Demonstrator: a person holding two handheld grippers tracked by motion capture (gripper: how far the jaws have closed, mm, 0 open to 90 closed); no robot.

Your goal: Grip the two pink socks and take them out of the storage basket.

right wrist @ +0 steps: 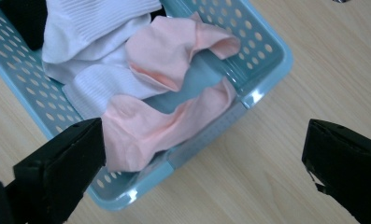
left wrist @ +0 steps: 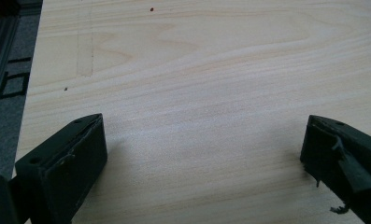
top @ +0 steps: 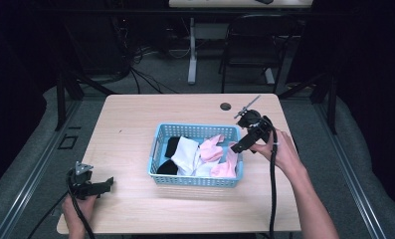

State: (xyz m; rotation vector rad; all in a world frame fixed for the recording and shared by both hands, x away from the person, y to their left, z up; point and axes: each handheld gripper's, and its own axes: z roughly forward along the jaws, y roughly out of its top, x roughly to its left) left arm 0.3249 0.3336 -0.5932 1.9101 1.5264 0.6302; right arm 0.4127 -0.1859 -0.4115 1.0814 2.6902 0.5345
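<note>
A light blue perforated basket (top: 157,144) stands in the middle of the wooden table. Inside lie white socks (top: 187,152), pink socks (top: 216,148) and black socks (top: 171,145). In the right gripper view one pink sock (right wrist: 141,130) drapes over the basket rim (right wrist: 248,95), beside a white sock (right wrist: 94,28). My right gripper (top: 238,147) hovers open over the basket's right edge, nothing between its jaws. My left gripper (top: 107,183) rests open near the table's front left corner, over bare wood (left wrist: 197,93).
A round cable hole (top: 225,106) sits in the table near its far edge. A black chair (top: 257,45) and a white desk leg (top: 192,50) stand beyond the table, with cables on the floor. The table's left edge (left wrist: 31,88) lies close to my left gripper.
</note>
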